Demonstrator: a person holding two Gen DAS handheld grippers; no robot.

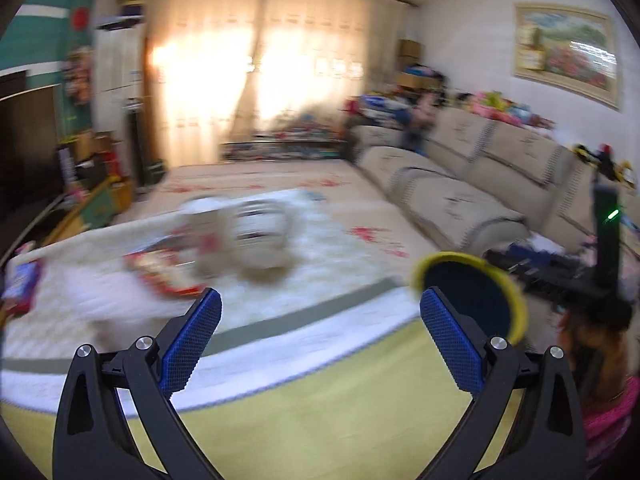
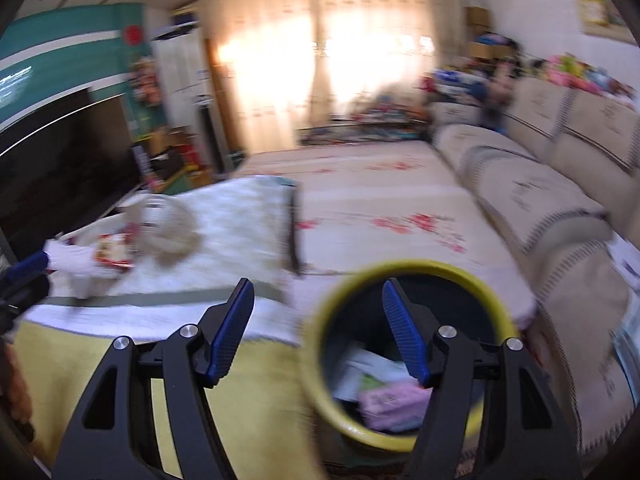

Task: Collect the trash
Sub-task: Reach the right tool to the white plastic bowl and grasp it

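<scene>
A yellow-rimmed dark trash bin (image 2: 408, 360) stands beside the table and holds a pink wrapper (image 2: 388, 400) and white papers. My right gripper (image 2: 318, 312) is open and empty, its right finger over the bin's mouth. My left gripper (image 1: 320, 316) is open and empty above the table's edge; the bin's rim (image 1: 472, 292) shows behind its right finger. On the white cloth lie a red snack wrapper (image 1: 160, 276) and a crumpled white bag (image 1: 256, 236), both blurred; they also show in the right wrist view (image 2: 116, 250).
The table has a yellow top (image 1: 320, 408) under a white cloth (image 2: 240, 216). A beige sofa (image 1: 472, 184) runs along the right. A TV (image 2: 60, 160) stands at the left. Another wrapper (image 1: 20, 288) lies at the table's left edge.
</scene>
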